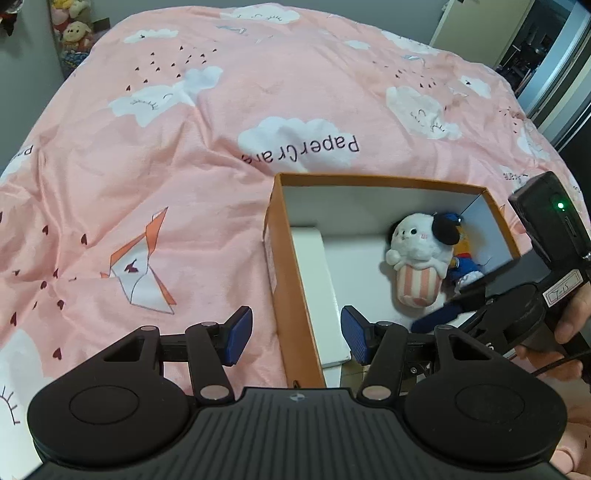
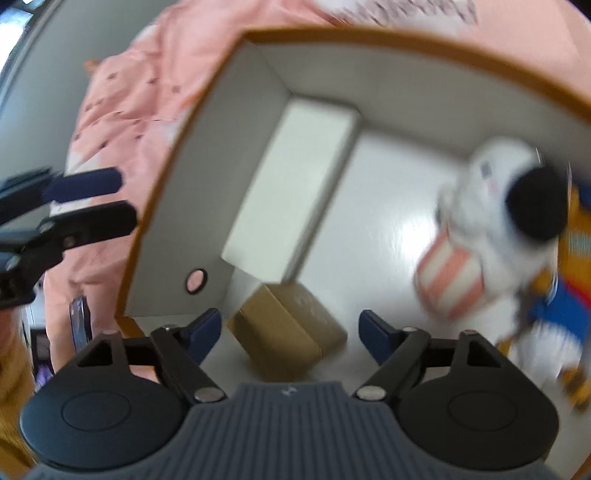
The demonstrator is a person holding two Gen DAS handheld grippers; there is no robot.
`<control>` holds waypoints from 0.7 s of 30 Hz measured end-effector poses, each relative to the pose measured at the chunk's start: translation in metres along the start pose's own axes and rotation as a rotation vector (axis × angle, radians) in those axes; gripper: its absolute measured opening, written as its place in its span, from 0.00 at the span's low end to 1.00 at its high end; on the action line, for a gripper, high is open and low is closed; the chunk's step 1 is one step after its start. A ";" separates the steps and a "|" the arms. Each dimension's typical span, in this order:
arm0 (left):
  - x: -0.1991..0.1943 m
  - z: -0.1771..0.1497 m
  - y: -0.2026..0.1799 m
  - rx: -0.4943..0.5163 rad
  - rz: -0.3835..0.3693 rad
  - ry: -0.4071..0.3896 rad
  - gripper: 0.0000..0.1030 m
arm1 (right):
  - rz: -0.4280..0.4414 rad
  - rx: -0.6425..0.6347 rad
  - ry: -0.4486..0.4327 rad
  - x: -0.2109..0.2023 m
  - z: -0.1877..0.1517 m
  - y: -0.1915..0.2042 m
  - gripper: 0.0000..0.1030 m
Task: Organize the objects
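An orange cardboard box [image 1: 280, 258] with a white inside sits on the pink bed. In it lie a white plush with a black ear and pink-striped body [image 1: 419, 254], a blue and yellow plush [image 1: 467, 266] beside it, a white box [image 1: 317, 280] and a small brown carton [image 2: 291, 328]. My left gripper [image 1: 297, 338] is open, its fingers either side of the box's left wall. My right gripper [image 2: 290, 330] is open and empty above the box's inside, over the brown carton. The white plush [image 2: 480, 236] is blurred at its right.
A pink bedspread [image 1: 184, 147] with clouds and paper cranes covers the bed. Stuffed toys [image 1: 74, 33] stand at the far left corner. A doorway [image 1: 546, 48] is at the far right. The right gripper's body [image 1: 546, 266] reaches in over the box's right wall.
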State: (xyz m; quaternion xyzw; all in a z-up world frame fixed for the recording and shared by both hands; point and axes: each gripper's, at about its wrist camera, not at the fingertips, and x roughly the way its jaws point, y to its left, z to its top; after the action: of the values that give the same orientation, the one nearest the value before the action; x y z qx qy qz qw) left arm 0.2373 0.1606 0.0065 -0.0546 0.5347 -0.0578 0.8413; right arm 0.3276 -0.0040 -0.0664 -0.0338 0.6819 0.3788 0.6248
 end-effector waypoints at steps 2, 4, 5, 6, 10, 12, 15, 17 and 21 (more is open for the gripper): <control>0.004 -0.002 -0.001 -0.002 -0.006 0.016 0.63 | -0.010 0.063 0.024 0.004 -0.003 -0.003 0.81; 0.008 -0.005 -0.002 -0.003 -0.007 0.033 0.63 | -0.027 0.099 0.037 0.008 -0.005 -0.004 0.81; 0.010 -0.006 -0.002 -0.005 -0.008 0.039 0.63 | -0.029 0.100 0.035 0.009 -0.005 -0.004 0.79; 0.012 -0.007 -0.002 -0.007 -0.014 0.044 0.62 | -0.026 0.094 0.033 0.010 -0.006 -0.003 0.72; 0.017 -0.010 -0.002 -0.010 -0.039 0.068 0.47 | -0.002 0.059 0.042 0.011 -0.007 0.000 0.60; 0.019 -0.012 -0.004 -0.008 -0.043 0.076 0.42 | -0.007 -0.007 0.060 0.011 -0.007 0.005 0.55; 0.023 -0.013 -0.004 -0.009 -0.051 0.088 0.38 | -0.005 -0.161 0.097 0.012 -0.007 0.013 0.51; 0.025 -0.014 -0.005 -0.007 -0.050 0.091 0.38 | 0.010 -0.183 0.121 0.012 -0.005 0.010 0.48; 0.025 -0.014 -0.005 -0.003 -0.051 0.095 0.38 | -0.001 -0.184 0.104 0.005 0.005 0.007 0.49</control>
State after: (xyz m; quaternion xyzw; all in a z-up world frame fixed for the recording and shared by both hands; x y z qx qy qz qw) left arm 0.2354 0.1511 -0.0211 -0.0666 0.5726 -0.0808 0.8131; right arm 0.3267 0.0057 -0.0671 -0.1111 0.6758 0.4371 0.5830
